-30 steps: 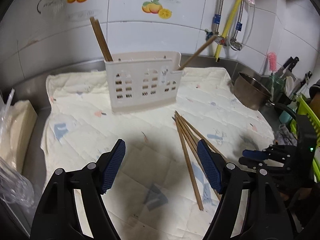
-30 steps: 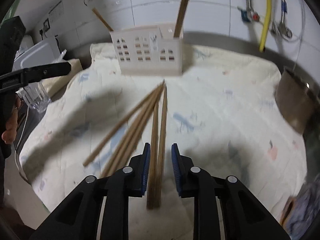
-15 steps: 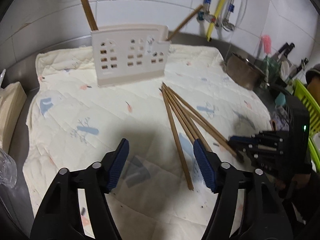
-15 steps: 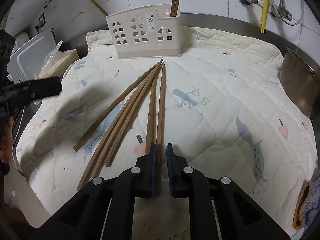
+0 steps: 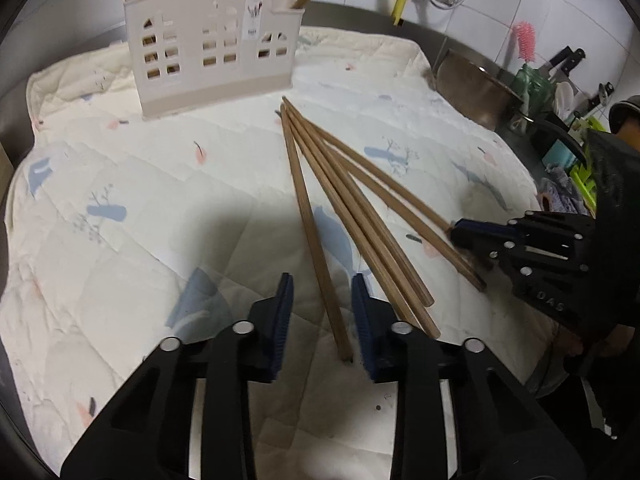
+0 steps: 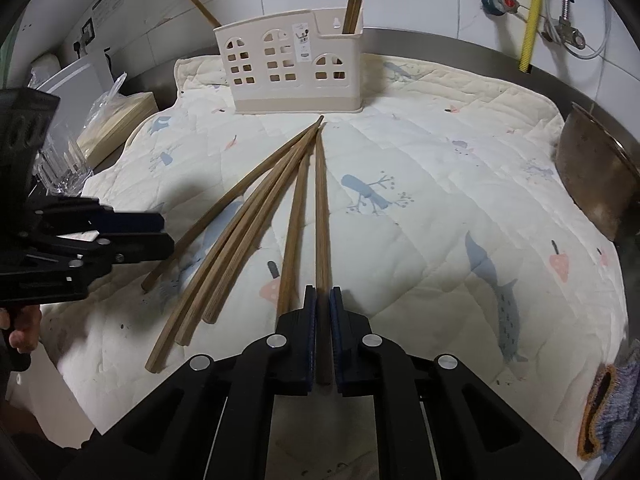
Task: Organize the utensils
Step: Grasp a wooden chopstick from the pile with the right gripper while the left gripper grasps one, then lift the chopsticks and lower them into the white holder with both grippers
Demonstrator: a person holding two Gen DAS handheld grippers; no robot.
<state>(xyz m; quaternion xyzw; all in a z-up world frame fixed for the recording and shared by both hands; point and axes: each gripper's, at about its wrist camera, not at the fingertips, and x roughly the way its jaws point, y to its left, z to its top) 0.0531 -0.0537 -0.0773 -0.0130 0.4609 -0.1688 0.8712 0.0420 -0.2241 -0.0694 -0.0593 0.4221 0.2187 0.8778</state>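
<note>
Several brown wooden chopsticks (image 5: 344,200) lie fanned out on a quilted cloth (image 5: 120,200), tips toward a cream utensil holder (image 5: 212,44) at the back with chopsticks standing in both ends. My left gripper (image 5: 322,304) is open, its jaws on either side of the near end of the leftmost chopstick (image 5: 316,240). My right gripper (image 6: 323,320) is shut on the near end of the rightmost chopstick (image 6: 322,208), which lies on the cloth (image 6: 440,200). The holder (image 6: 292,68) also shows in the right wrist view.
A metal pot (image 5: 476,88) stands at the cloth's right edge, with a pink brush (image 5: 524,40) and knives behind it. A glass (image 6: 60,168) and a wrapped block (image 6: 116,120) stand left of the cloth. Pipes and a yellow hose (image 6: 532,12) hang on the tiled wall.
My left gripper has come down toward the chopsticks and narrowed its jaws around the leftmost one. My right gripper has closed on the rightmost chopstick.
</note>
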